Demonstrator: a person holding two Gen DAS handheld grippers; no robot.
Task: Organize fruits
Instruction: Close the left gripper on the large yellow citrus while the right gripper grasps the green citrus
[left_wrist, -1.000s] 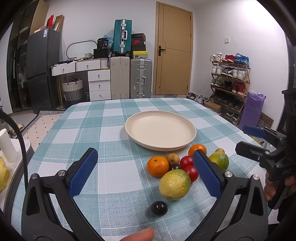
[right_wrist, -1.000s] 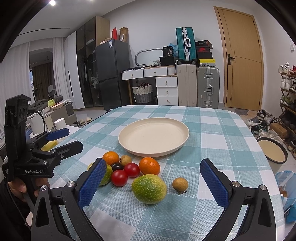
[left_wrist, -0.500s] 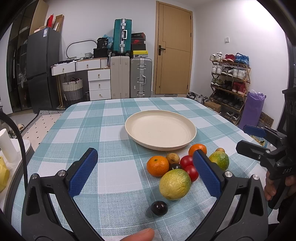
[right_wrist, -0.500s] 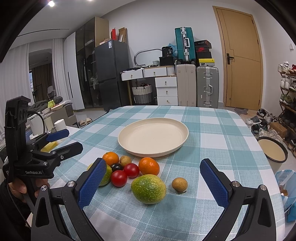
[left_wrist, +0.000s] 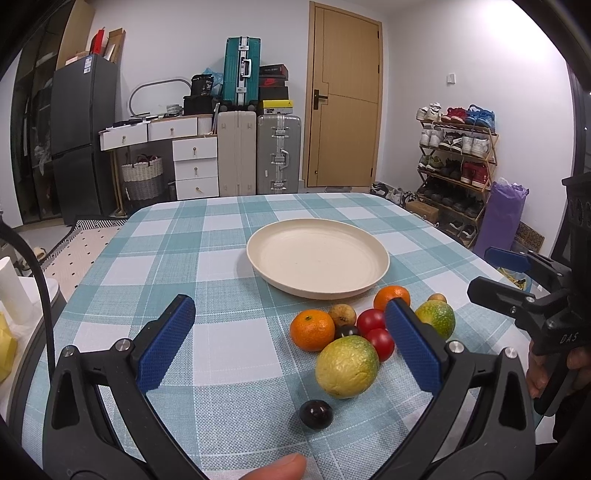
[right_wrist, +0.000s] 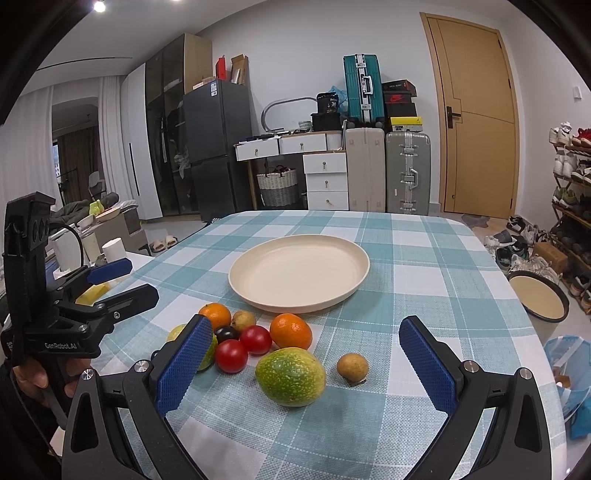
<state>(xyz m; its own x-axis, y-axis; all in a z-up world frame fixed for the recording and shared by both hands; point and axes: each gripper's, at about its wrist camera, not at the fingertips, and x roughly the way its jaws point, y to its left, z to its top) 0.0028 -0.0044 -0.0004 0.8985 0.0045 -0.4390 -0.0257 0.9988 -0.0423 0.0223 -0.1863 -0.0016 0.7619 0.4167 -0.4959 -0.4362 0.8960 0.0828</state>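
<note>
An empty cream plate (left_wrist: 317, 258) (right_wrist: 299, 271) sits mid-table on the checked cloth. In front of it lies a cluster of fruit: two oranges (left_wrist: 312, 329) (right_wrist: 290, 331), two red tomatoes (right_wrist: 231, 356), a yellow-green fruit (left_wrist: 347, 366), a green speckled fruit (right_wrist: 290, 376), small brown fruits (right_wrist: 352, 366) and a dark plum (left_wrist: 316, 414). My left gripper (left_wrist: 291, 343) is open and empty, above the near table. My right gripper (right_wrist: 306, 363) is open and empty, with the green fruit and a brown fruit between its fingers' line of sight.
The table (left_wrist: 155, 266) has a rounded edge. A dresser, suitcases (left_wrist: 277, 155) and a door stand behind. A shoe rack (left_wrist: 454, 166) is at the right. A round basin (right_wrist: 539, 299) sits on the floor beside the table.
</note>
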